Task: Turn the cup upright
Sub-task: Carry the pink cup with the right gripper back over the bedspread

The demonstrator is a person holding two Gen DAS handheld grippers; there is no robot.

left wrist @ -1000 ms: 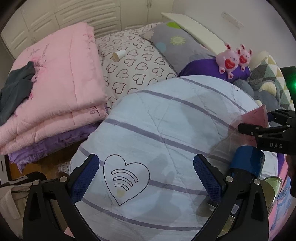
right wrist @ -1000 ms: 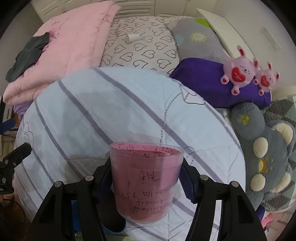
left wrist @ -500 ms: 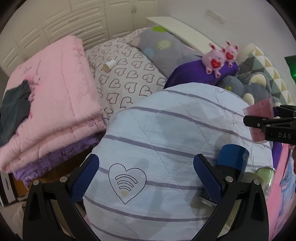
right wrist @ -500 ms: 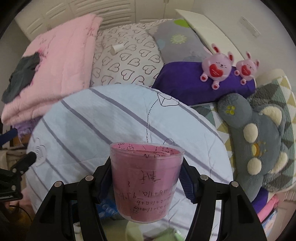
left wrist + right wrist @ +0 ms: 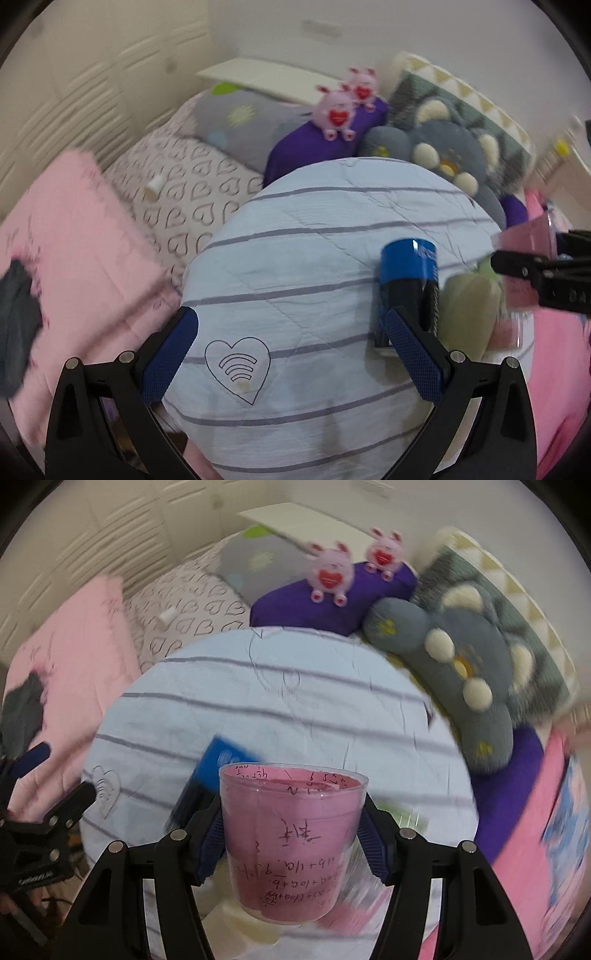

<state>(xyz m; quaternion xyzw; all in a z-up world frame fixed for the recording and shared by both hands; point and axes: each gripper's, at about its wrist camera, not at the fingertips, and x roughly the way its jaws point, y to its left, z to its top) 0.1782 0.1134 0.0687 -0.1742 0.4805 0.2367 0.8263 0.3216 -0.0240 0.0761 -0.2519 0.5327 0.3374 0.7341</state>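
My right gripper (image 5: pixel 291 845) is shut on a clear plastic cup (image 5: pixel 291 834) lined with pink paper that has handwriting on it. The cup stands upright, mouth up, held above the striped light-blue quilt (image 5: pixel 258 709). In the left wrist view the cup (image 5: pixel 524 258) and right gripper (image 5: pixel 546 275) show at the far right edge. My left gripper (image 5: pixel 291 343) is open and empty above the quilt (image 5: pixel 295 288), near its heart print.
A blue can (image 5: pixel 408 280) lies on the quilt beside a pale green object (image 5: pixel 469 310). Behind are a folded pink blanket (image 5: pixel 74 236), heart-print pillow (image 5: pixel 184 184), purple cushion (image 5: pixel 314 144) with pink plush toys (image 5: pixel 338 114), and a grey plush (image 5: pixel 461 672).
Both views swung right and are blurred by motion. The right gripper carried the upright cup to the right, over the blue can and the quilt's right side. The left gripper stayed open.
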